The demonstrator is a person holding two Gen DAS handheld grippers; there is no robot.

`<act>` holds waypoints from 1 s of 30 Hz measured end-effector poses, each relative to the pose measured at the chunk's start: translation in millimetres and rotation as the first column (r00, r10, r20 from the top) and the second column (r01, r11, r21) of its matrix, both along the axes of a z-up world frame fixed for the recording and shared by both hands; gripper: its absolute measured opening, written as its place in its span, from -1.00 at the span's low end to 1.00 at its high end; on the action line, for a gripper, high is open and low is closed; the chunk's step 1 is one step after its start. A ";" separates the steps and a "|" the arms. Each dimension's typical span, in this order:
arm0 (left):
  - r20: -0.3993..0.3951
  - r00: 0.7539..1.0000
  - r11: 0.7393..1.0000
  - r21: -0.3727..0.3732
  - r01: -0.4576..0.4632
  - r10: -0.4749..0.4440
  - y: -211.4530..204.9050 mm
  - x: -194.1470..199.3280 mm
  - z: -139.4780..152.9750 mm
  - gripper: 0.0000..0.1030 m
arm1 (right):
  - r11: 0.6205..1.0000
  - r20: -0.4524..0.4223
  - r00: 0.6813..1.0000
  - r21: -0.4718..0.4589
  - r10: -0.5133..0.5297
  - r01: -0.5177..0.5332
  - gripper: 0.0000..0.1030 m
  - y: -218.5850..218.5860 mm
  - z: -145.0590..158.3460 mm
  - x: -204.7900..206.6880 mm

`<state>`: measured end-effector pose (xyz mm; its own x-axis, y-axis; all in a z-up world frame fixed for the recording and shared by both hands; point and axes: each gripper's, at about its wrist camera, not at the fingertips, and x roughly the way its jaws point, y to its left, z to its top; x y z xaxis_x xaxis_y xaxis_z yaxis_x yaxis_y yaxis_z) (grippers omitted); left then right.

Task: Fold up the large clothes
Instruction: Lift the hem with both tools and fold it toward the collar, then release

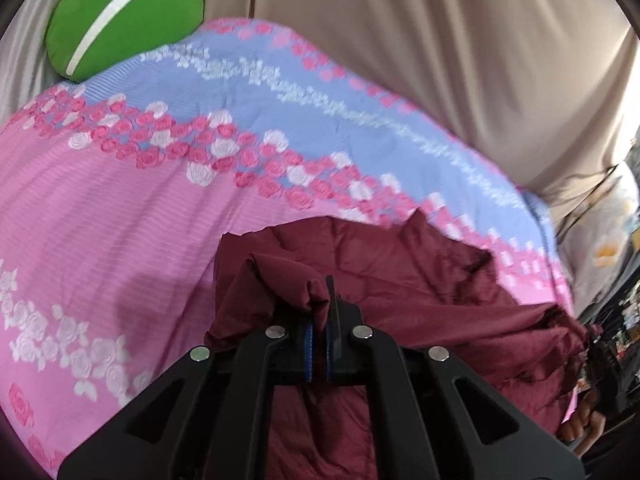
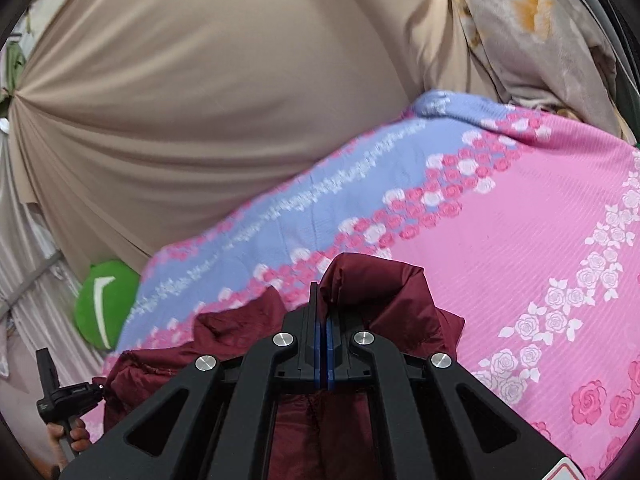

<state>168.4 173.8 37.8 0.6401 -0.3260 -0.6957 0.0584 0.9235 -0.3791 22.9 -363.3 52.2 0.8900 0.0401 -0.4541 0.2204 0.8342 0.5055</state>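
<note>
A green cushion (image 1: 124, 20) is resting at the far left edge of the bed, beside the beige curtain (image 1: 440, 40). The pink and blue rose-print bedsheet (image 1: 120, 208) is covering the bed. The maroon jacket (image 1: 420, 280) is lying bunched on the sheet at its near edge. The left gripper (image 1: 329, 292) is clenching a fold of the jacket between closed fingers. Further right, the right gripper (image 2: 320, 296) is pinching another raised fold of the same jacket, jaws pressed together
</note>
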 end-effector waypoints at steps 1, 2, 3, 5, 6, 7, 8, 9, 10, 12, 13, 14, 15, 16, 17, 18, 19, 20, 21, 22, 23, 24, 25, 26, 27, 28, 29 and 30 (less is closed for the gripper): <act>-0.012 1.000 1.000 0.002 -0.001 0.001 -0.8 4.4 -5.4 -0.95 | 1.000 -0.027 1.000 -0.004 0.004 -0.004 -0.96 -0.5 -6.3 9.3; -0.023 1.000 1.000 0.007 0.002 -0.002 -2.1 9.4 -11.0 -0.95 | 1.000 -0.043 0.999 -0.009 0.001 -0.001 -0.96 0.0 -9.3 14.4; -0.033 0.999 1.000 0.010 0.000 0.000 -2.5 13.4 -15.9 -0.95 | 1.000 -0.066 0.998 -0.013 0.000 -0.001 -0.96 -0.3 -14.5 21.6; -0.054 0.999 1.000 0.013 0.007 -0.006 -4.2 21.2 -27.1 -0.95 | 1.000 -0.103 0.995 -0.012 -0.002 0.001 -0.96 -1.3 -23.6 33.1; -0.063 0.998 1.000 0.015 0.007 -0.007 -5.5 24.8 -31.8 -0.95 | 1.000 -0.121 0.993 -0.012 -0.002 0.000 -0.96 -1.4 -27.8 38.3; -0.070 0.997 1.000 0.018 0.013 -0.011 -6.5 27.5 -36.2 -0.94 | 1.000 -0.140 0.990 -0.013 -0.001 -0.001 -0.96 -1.4 -32.0 43.4; -0.074 0.997 1.000 0.022 0.015 -0.013 -8.0 29.2 -39.0 -0.94 | 1.000 -0.162 0.987 -0.013 0.000 -0.002 -0.96 -1.4 -37.8 48.8; -0.081 0.997 1.000 0.024 0.017 -0.015 -9.9 31.4 -43.4 -0.94 | 1.000 -0.180 0.984 -0.014 0.002 -0.004 -0.96 -1.2 -42.0 52.7; -0.085 0.996 0.999 0.028 0.022 -0.019 -11.0 33.1 -46.8 -0.94 | 1.000 -0.194 0.981 -0.012 0.001 -0.004 -0.96 -1.2 -46.4 56.3; -0.089 0.996 0.999 0.032 0.029 -0.026 -13.2 36.1 -52.4 -0.94 | 1.000 -0.232 0.973 -0.009 0.006 -0.008 -0.96 -1.5 -57.4 63.9; -0.090 0.996 0.999 0.035 0.032 -0.028 -14.0 37.3 -54.6 -0.93 | 1.000 -0.239 0.971 -0.010 0.007 -0.009 -0.96 -1.7 -60.1 65.8; -0.088 0.996 0.999 0.041 0.034 -0.031 -15.0 38.2 -56.5 -0.93 | 1.000 -0.253 0.968 -0.009 0.008 -0.011 -0.96 -1.7 -65.2 70.0; -0.085 0.996 0.998 0.047 0.035 -0.031 -16.1 39.1 -57.8 -0.92 | 1.000 -0.266 0.964 -0.011 0.010 -0.013 -0.96 -1.4 -68.9 72.4; -0.081 0.996 0.998 0.051 0.037 -0.032 -17.3 39.5 -59.0 -0.92 | 1.000 -0.273 0.962 -0.014 0.011 -0.015 -0.97 -1.3 -70.9 74.0; -0.074 0.997 0.998 0.055 0.037 -0.033 -18.2 39.7 -60.5 -0.92 | 1.000 -0.285 0.958 -0.018 0.012 -0.018 -0.98 -0.6 -74.2 76.2; -0.069 0.997 0.998 0.057 0.037 -0.033 -18.8 39.8 -61.2 -0.91 | 1.000 -0.294 0.956 -0.019 0.014 -0.021 -0.98 -0.1 -76.9 78.2; -0.063 0.998 0.998 0.058 0.035 -0.031 -18.9 39.4 -62.1 -0.91 | 0.999 -0.302 0.953 -0.019 0.019 -0.026 -0.99 0.5 -78.9 80.2; -0.052 0.998 0.998 0.062 0.031 -0.028 -19.6 38.5 -62.7 -0.91 | 0.999 -0.310 0.950 -0.015 0.031 -0.038 -0.99 0.7 -81.6 82.4; -0.046 0.999 0.997 0.065 0.030 -0.027 -20.0 38.0 -62.4 -0.91 | 0.999 -0.312 0.949 -0.001 0.039 -0.042 -1.00 -1.0 -83.4 83.3; -0.039 0.999 0.997 0.065 0.029 -0.027 -19.7 37.3 -62.0 -0.91 | 0.999 -0.309 0.950 0.013 0.046 -0.045 -1.00 -2.5 -83.9 83.2; -0.036 0.999 0.997 0.066 0.026 -0.024 -18.5 35.7 -60.0 -0.91 | 0.998 -0.296 0.954 0.033 0.055 -0.047 -0.97 -4.7 -82.7 81.4; -0.035 0.999 0.997 0.074 0.020 -0.017 -17.8 33.4 -56.6 -0.89 | 0.998 -0.278 0.959 0.047 0.055 -0.044 -0.90 -7.0 -79.3 77.2; -0.031 1.000 0.996 0.091 0.010 -0.007 -17.6 29.8 -50.9 -0.86 | 0.998 -0.255 0.966 0.050 0.047 -0.035 -0.79 -8.4 -72.8 70.5; -0.010 1.000 0.993 0.121 -0.007 0.009 -17.4 21.2 -39.2 -0.81 | 0.999 -0.217 0.976 0.036 0.033 -0.026 -0.74 -8.1 -60.9 60.4; 0.010 1.000 0.989 0.144 -0.017 0.016 -18.2 13.8 -28.9 -0.71 | 1.000 -0.188 0.982 0.016 0.024 -0.022 -0.65 -6.2 -50.0 52.2; 0.029 0.999 0.985 0.171 -0.020 0.015 -20.4 5.9 -16.9 -0.58 | 1.000 -0.159 0.987 -0.020 0.016 -0.020 -0.62 -1.8 -36.5 43.2; 0.049 0.999 0.981 0.195 -0.008 -0.001 -25.2 -4.5 -1.8 -0.49 | 0.998 -0.133 0.991 -0.060 0.028 -0.036 -0.62 7.0 -22.1 36.4; 0.074 0.997 0.981 0.193 0.014 -0.029 -30.4 -14.0 11.6 -0.22 | 0.994 -0.118 0.992 -0.087 0.054 -0.064 -0.61 17.8 -10.2 32.9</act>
<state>154.4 143.5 49.4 0.6877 -0.2055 -0.6963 0.1011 0.9769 -0.1885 55.7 -345.6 42.0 0.8288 0.0449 -0.5578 0.2219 0.8887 0.4012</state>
